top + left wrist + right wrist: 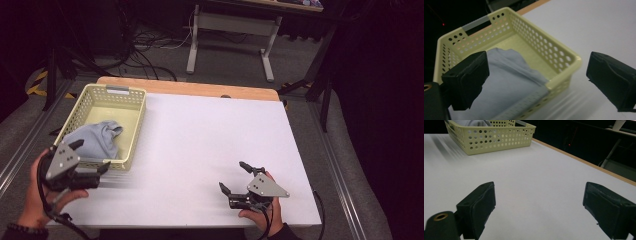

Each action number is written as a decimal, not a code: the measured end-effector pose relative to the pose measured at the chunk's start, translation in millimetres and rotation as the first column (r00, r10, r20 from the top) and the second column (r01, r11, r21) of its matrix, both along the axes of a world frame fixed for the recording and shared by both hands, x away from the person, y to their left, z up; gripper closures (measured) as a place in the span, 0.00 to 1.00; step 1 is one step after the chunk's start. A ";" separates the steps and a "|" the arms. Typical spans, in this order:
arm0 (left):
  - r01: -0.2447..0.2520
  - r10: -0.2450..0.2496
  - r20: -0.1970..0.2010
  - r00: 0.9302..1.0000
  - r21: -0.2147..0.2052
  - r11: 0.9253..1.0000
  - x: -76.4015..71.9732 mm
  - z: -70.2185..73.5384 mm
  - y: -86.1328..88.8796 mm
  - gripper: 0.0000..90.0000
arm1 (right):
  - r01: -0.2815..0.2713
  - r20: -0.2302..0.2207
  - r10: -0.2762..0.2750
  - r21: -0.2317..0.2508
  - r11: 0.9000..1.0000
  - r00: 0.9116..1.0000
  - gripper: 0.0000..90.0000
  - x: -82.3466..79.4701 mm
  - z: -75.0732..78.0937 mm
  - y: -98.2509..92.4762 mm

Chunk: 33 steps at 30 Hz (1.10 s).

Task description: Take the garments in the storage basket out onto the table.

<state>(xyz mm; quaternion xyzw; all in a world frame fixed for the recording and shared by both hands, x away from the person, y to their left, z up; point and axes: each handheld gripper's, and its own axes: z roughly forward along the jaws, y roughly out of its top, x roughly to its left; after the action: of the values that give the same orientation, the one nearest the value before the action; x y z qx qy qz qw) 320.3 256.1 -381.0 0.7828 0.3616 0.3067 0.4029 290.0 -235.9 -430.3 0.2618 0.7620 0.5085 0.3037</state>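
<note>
Grey cloth [95,140] in perforated yellow basket [134,131]; bare white table [210,145]

A table [210,150] with a white top and a wooden strip along its far edge carries a pale yellow perforated basket [136,125], which stands at the left far corner. A blue-grey cloth [95,140] lies bunched inside the basket, spilling toward its near wall.

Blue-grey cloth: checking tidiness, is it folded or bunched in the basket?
Bunched: the blue-grey cloth lies crumpled in the pale yellow perforated plastic basket.
</note>
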 end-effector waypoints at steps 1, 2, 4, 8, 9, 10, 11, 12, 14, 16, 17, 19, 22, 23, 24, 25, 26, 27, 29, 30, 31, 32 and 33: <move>0.004 -0.004 -0.041 0.999 0.010 1.000 11.2 5.3 2.6 0.06 | -0.003 -0.004 0.003 0.002 1.000 1.000 0.13 0.2 -0.2 0.1; 0.005 -0.003 -0.070 0.998 0.028 1.000 20.0 8.3 4.1 0.06 | -0.007 -0.010 0.007 0.003 1.000 1.000 0.13 0.5 -0.5 0.3; 0.012 0.003 -0.161 0.987 0.096 0.995 45.0 12.0 7.0 0.05 | -0.013 -0.020 0.013 -0.001 1.000 1.000 0.13 1.3 -1.6 0.9; -0.011 0.083 -0.318 0.945 0.221 0.975 92.0 3.8 10.3 0.07 | -0.019 -0.036 0.018 -0.003 1.000 0.999 0.12 2.7 -3.2 0.4; -0.011 0.083 -0.318 0.945 0.221 0.975 92.0 3.8 10.3 0.07 | -0.020 -0.040 0.019 -0.002 1.000 0.999 0.12 2.8 -3.6 0.0; -0.025 0.109 -0.335 0.936 0.245 0.969 101.8 0.7 12.0 0.07 | -0.020 -0.040 0.019 -0.002 1.000 0.999 0.12 2.8 -3.6 0.0; -0.021 0.110 -0.365 0.925 0.240 0.970 109.1 -1.9 14.0 0.03 | -0.025 -0.049 0.025 -0.004 1.000 0.998 0.12 3.1 -4.4 -1.0; -0.016 0.113 -0.403 0.908 0.237 0.971 119.1 -6.1 16.1 0.02 | -0.027 -0.053 0.027 -0.004 1.000 0.998 0.12 2.9 -4.8 -1.3; -0.006 0.112 -0.443 0.889 0.233 0.973 127.2 -11.2 17.3 0.01 | -0.033 -0.057 0.033 -0.008 0.999 0.998 0.12 2.7 -5.1 -1.7; 0.006 0.109 -0.499 0.860 0.224 0.975 134.3 -17.5 19.1 0.00 | -0.042 -0.063 0.041 -0.010 0.999 0.997 0.12 3.0 -5.9 -1.4; 0.007 0.111 -0.531 0.840 0.216 0.976 137.6 -19.8 20.2 0.00 | -0.044 -0.065 0.043 -0.011 0.999 0.997 0.12 3.1 -6.2 -1.3; -0.003 0.124 -0.573 0.810 0.208 0.978 141.9 -21.1 20.5 0.00 | -0.054 -0.073 0.053 -0.014 0.998 0.996 0.12 3.2 -7.0 -0.4; 0.022 0.118 -0.618 0.777 0.214 0.977 144.8 -24.4 17.6 0.04 | -0.074 -0.084 0.071 -0.028 0.997 0.994 0.12 3.1 -9.2 1.9; 0.034 0.104 -0.639 0.763 0.200 0.979 145.5 -25.8 17.4 0.08 | -0.083 -0.091 0.080 -0.032 0.996 0.993 0.13 3.2 -10.0 2.9; 0.037 0.102 -0.644 0.758 0.198 0.980 145.8 -26.2 17.2 0.13 | -0.095 -0.098 0.091 -0.037 0.995 0.991 0.13 2.9 -11.1 4.5; 0.043 0.093 -0.657 0.748 0.187 0.981 146.6 -26.8 18.0 0.15 | -0.102 -0.101 0.097 -0.042 0.994 0.990 0.13 2.7 -11.4 5.1; 0.045 0.084 -0.673 0.735 0.172 0.984 146.6 -27.1 18.7 0.20 | -0.111 -0.102 0.105 -0.055 0.992 0.989 0.13 2.2 -12.2 6.7; 0.046 0.079 -0.682 0.727 0.164 0.985 147.0 -27.8 19.3 0.24 | -0.117 -0.102 0.111 -0.062 0.991 0.989 0.13 1.9 -12.7 7.8; 0.051 0.070 -0.689 0.721 0.154 0.987 147.0 -27.9 19.6 0.32 | -0.127 -0.106 0.120 -0.070 0.989 0.987 0.13 1.5 -13.2 8.9; 0.059 0.061 -0.691 0.721 0.148 0.987 146.4 -27.6 19.1 0.37 | -0.130 -0.108 0.122 -0.072 0.989 0.987 0.13 1.4 -13.5 9.2; 0.064 0.055 -0.690 0.722 0.145 0.987 145.3 -27.1 18.4 0.42 | -0.130 -0.109 0.122 -0.075 0.989 0.987 0.13 1.5 -13.7 9.3; 0.066 0.049 -0.689 0.723 0.140 0.988 144.8 -26.9 18.5 0.46 | -0.132 -0.112 0.124 -0.075 0.988 0.986 0.13 1.7 -13.9 9.3; 0.065 0.045 -0.692 0.720 0.132 0.989 144.2 -26.9 18.8 0.50 | -0.134 -0.114 0.125 -0.074 0.988 0.986 0.13 1.8 -14.1 9.2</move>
<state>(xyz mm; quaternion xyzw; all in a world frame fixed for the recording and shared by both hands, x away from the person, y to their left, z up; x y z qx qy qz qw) 464.5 274.9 -407.9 0.8699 0.4584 0.0152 0.1812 291.9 -226.6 -444.3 0.2264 0.8129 0.4808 0.2383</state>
